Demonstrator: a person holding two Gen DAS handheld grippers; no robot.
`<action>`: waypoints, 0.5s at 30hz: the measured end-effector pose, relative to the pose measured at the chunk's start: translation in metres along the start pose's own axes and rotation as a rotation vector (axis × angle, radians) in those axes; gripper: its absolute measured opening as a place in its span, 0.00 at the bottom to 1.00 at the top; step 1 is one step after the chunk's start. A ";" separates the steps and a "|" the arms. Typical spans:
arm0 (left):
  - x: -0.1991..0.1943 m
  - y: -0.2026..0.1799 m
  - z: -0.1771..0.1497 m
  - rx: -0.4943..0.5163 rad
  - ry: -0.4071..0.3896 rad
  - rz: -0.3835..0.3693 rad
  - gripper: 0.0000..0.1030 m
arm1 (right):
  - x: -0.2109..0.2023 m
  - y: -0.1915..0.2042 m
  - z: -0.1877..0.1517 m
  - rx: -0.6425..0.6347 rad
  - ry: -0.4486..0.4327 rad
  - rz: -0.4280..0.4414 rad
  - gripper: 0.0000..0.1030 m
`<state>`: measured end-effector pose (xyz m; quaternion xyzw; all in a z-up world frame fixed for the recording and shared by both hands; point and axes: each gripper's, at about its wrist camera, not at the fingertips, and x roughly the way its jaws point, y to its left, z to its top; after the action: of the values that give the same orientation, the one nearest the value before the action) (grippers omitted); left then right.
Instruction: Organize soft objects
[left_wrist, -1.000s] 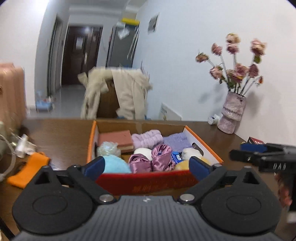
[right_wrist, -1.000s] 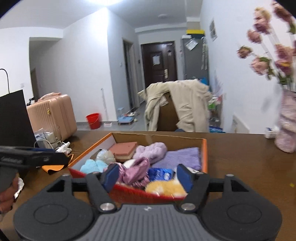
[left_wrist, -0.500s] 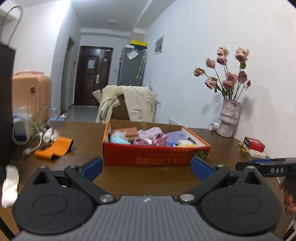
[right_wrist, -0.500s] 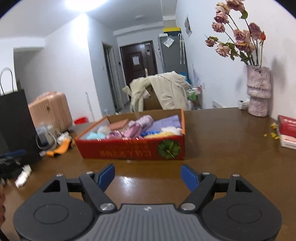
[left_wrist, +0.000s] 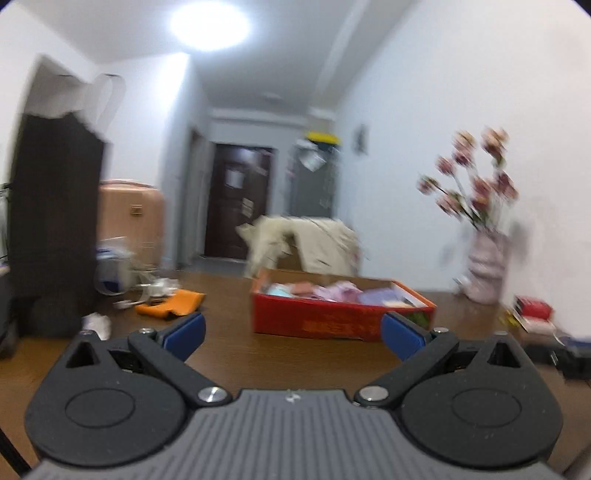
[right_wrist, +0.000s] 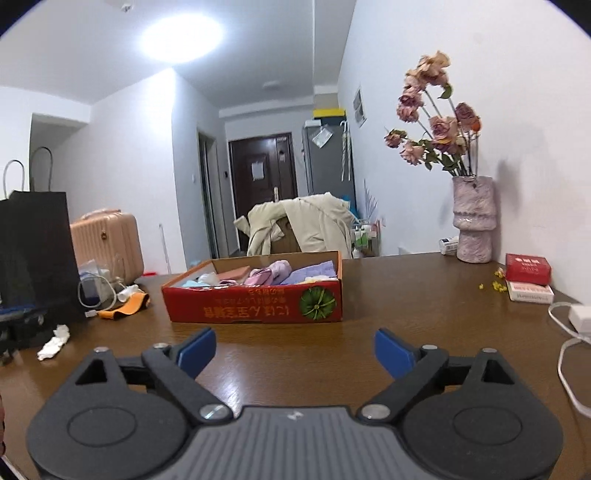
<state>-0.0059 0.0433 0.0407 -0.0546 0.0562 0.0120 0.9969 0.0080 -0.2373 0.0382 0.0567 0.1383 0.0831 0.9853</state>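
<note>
A red cardboard box (right_wrist: 255, 302) stands on the brown table, filled with several soft things: a pink piece, purple cloths and light blue pieces. It also shows, blurred, in the left wrist view (left_wrist: 332, 314). My left gripper (left_wrist: 291, 334) is open and empty, well short of the box. My right gripper (right_wrist: 295, 350) is open and empty, also short of the box. An orange soft piece (right_wrist: 125, 306) lies on the table left of the box; it shows in the left wrist view too (left_wrist: 173, 302).
A black paper bag (right_wrist: 35, 254), cables and a white crumpled tissue (right_wrist: 55, 341) sit at the left. A vase of dried roses (right_wrist: 472, 225), red packs (right_wrist: 528, 269) and a white charger cable (right_wrist: 569, 332) are at the right. A coat-draped chair (right_wrist: 299, 229) stands behind the table.
Both grippers have drawn back from over the box and tilted up; the box now sits farther away. Both stay open and empty. The left view is motion-blurred.
</note>
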 end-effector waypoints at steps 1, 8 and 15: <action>-0.009 0.001 -0.007 -0.003 0.000 0.012 1.00 | -0.006 0.003 -0.009 -0.007 -0.006 -0.005 0.95; -0.030 -0.004 -0.033 0.073 0.059 -0.053 1.00 | -0.023 0.012 -0.040 -0.027 0.003 -0.028 0.96; -0.029 -0.001 -0.033 0.071 0.055 -0.037 1.00 | -0.024 0.021 -0.039 -0.067 -0.014 0.015 0.96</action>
<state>-0.0386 0.0381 0.0113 -0.0205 0.0831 -0.0102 0.9963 -0.0294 -0.2175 0.0101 0.0250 0.1282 0.0946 0.9869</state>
